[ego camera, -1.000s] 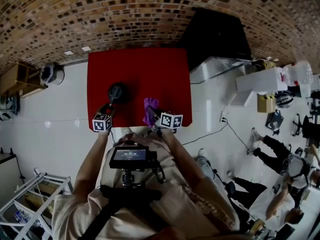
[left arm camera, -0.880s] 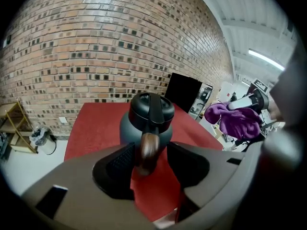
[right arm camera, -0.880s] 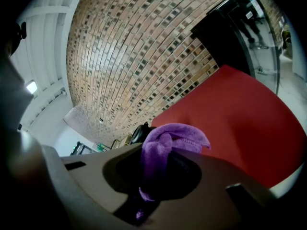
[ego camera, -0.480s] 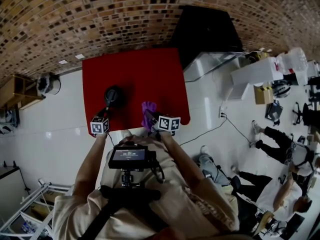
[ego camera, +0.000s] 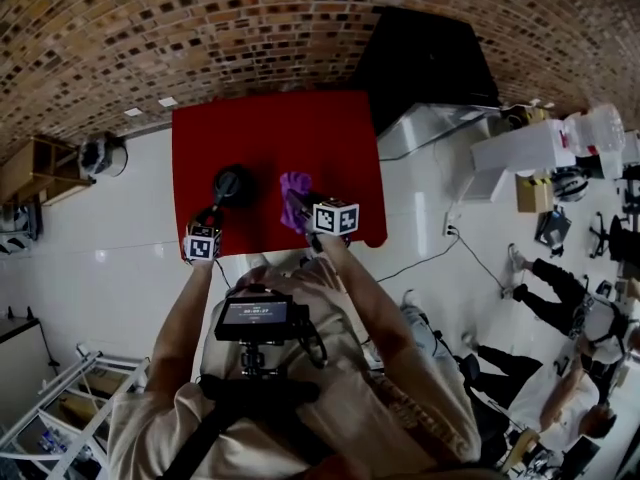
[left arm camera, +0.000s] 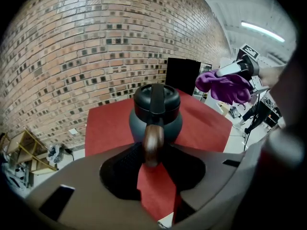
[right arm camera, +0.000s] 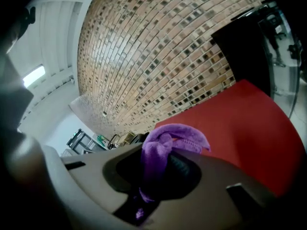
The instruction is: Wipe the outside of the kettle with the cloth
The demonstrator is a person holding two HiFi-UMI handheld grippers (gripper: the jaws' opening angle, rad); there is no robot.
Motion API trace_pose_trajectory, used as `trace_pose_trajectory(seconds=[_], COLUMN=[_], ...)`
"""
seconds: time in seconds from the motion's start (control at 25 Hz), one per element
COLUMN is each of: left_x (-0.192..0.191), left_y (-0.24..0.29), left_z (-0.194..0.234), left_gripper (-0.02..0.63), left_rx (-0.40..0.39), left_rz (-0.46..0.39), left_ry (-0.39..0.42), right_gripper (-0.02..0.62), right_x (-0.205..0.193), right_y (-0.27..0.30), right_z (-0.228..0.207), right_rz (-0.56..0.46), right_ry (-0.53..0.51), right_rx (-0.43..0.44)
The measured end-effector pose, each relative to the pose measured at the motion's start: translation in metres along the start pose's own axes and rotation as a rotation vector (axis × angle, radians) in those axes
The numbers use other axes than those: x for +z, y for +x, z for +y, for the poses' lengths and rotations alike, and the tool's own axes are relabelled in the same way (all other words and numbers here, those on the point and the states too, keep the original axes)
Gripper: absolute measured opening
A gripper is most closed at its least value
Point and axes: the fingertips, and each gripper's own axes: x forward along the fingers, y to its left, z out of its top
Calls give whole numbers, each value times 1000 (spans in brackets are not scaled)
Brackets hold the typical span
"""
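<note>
In the head view we see both grippers over the near edge of the red table (ego camera: 270,128). The left gripper (ego camera: 213,218) meets the kettle (ego camera: 233,184) from the near side. The right gripper (ego camera: 298,206) is off to its right, with the purple cloth (ego camera: 294,184) bunched at its tip, near the kettle but apart from it. The marker cubes cover the jaws here, so this view does not give us the grip. Past the table stand a brick wall (ego camera: 200,28) and a black cabinet (ego camera: 430,63).

In the left gripper view the kettle (left arm camera: 156,110) stands upright straight ahead of the left gripper (left arm camera: 152,161). The jaws have just been closing and now hold the kettle's brown handle (left arm camera: 152,140) between their pads. The cloth (left arm camera: 223,86) hangs up to the right, clear of the kettle.

In the right gripper view the right gripper (right arm camera: 156,176) is clamped narrow on the cloth (right arm camera: 165,145), which spills over the jaw tips. The cloth and the gripper's body hide most of the kettle; only the table (right arm camera: 240,119) and the wall (right arm camera: 158,56) show ahead
</note>
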Motion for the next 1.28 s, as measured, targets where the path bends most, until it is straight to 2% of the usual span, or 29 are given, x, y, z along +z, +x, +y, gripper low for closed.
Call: trace_pose_trajectory(seconds=[0.16, 0.28, 0.4, 0.6, 0.68, 0.76, 0.84, 0.92, 1.04, 1.12, 1.2, 1.28], left_x=[-15, -11, -13, -14, -15, -13, -10, -7, -8, -12, -15, -17], left_y=[-3, -3, -4, -8, -9, -9, -8, -7, -7, -8, -9, -12], left_z=[39, 44, 35, 37, 36, 31, 26, 25, 27, 27, 27, 28], left_gripper=[130, 130, 130, 132, 132, 130, 130, 131, 132, 132, 132, 132], left_rx=[73, 42, 4, 3, 2, -8, -17, -20, -28, -37, -47, -57], left_rz=[56, 76, 88, 85, 90, 95, 93, 84, 81, 83, 85, 87], left_ry=[24, 122, 214, 183, 174, 171, 175, 179, 175, 173, 169, 163], right_gripper=[91, 91, 91, 91, 91, 97, 95, 95, 95, 94, 95, 94], right_x=[5, -2, -8, -11, -14, -19, -32, -48, -79, -99, -99, -72], right_y=[41, 72, 99, 152, 168, 182, 197, 215, 233, 229, 211, 181], right_z=[-2, -15, -10, -6, -7, -16, -39, -66, -101, -113, -113, -105], right_rz=[49, 102, 149, 178, 180, 185, 210, 259, 368, 438, 398, 214], right_ry=[-17, -15, 4, 60, 112, 180, 226, 211, 111, 27, 20, 119], right_rx=[90, 118, 178, 305, 384, 416, 350, 241, 50, -28, -47, -19])
